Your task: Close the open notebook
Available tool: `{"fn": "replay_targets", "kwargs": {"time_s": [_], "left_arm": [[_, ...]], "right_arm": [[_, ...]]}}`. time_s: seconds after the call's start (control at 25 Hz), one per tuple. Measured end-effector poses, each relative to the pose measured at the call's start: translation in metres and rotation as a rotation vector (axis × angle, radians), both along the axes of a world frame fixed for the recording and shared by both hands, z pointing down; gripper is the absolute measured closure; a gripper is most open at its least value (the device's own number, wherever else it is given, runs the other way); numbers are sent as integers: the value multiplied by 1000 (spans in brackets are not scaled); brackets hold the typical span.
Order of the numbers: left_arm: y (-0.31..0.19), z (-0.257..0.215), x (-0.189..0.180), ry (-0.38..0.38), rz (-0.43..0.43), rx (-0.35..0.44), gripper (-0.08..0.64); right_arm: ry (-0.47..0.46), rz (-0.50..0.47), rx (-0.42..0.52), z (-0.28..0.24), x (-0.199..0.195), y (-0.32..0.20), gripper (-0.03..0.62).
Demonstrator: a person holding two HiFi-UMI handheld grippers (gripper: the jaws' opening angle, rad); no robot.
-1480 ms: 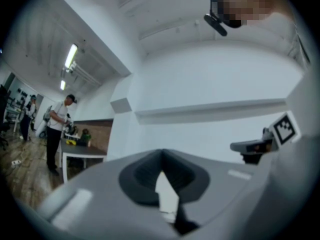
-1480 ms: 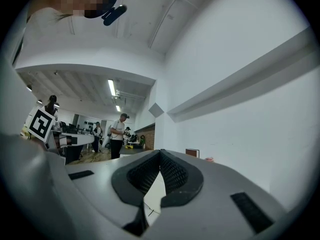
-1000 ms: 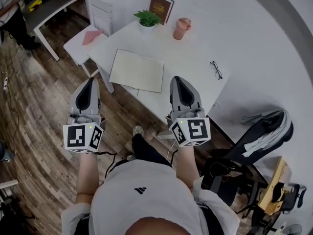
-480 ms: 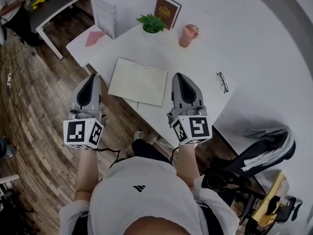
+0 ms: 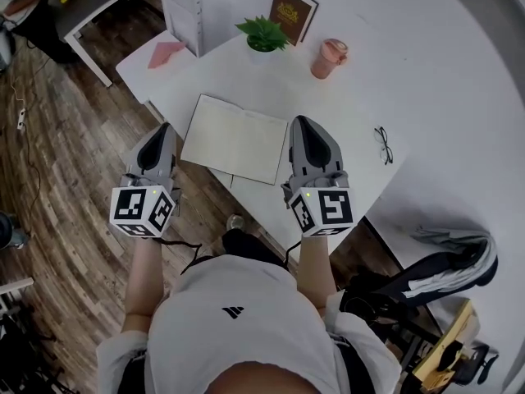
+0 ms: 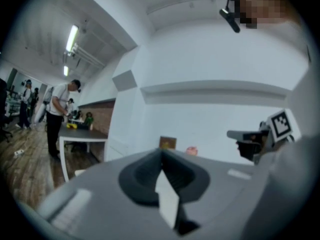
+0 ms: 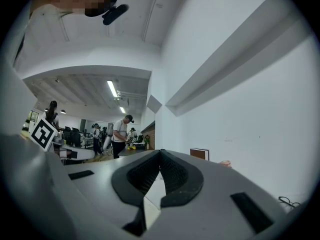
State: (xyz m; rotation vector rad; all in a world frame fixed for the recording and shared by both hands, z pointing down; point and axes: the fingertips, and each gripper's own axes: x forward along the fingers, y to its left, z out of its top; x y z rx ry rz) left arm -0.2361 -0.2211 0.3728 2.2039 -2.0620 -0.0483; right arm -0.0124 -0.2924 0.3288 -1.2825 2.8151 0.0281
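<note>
— Left gripper [image 6: 161, 152]: clenched or released?
— Clenched. Its own view shows the two jaws meeting at the tips with nothing between them. In the head view it hangs over the wooden floor [image 5: 74, 162], just off the near-left edge of the white table [image 5: 344, 105].
— And the right gripper [image 7: 160, 153]?
— The same: jaws together, empty. It is held level over the table's front edge, with its marker cube towards the person.
— Where is the notebook [image 5: 235, 138]?
— It lies open and flat on the table near the front edge, with pale blank pages facing up. It sits between the two grippers. The right one is just beside its right edge and the left one is near its lower-left corner. Neither appears to touch it.
— Anything else on the table?
— Along the far side there is a potted plant [image 5: 262, 33], a brown book [image 5: 294, 11] standing against the wall, and a pink cup [image 5: 330, 58]. A pair of glasses [image 5: 385, 144] lies well to the right of the notebook.
— And beyond the table?
— A dark chair [image 5: 447, 261] with a garment draped over it stands at the lower right.
</note>
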Motion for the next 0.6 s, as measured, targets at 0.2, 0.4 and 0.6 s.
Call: {"fn": "replay_targets", "kwargs": {"time_s": [0.2,0.4,0.6], "left_arm": [[-8,53,-9,75,-27,-138,530],[-15,102,-18,184,-60,-249,457],[-21,145,-31,295,-107,-332,434]], "right_arm": [[5,-22,-26,12,-5,-13,594],[4,-56,-48,22,-15,-27,594],[14,-89,-69,31,-28,-35,594]]}}
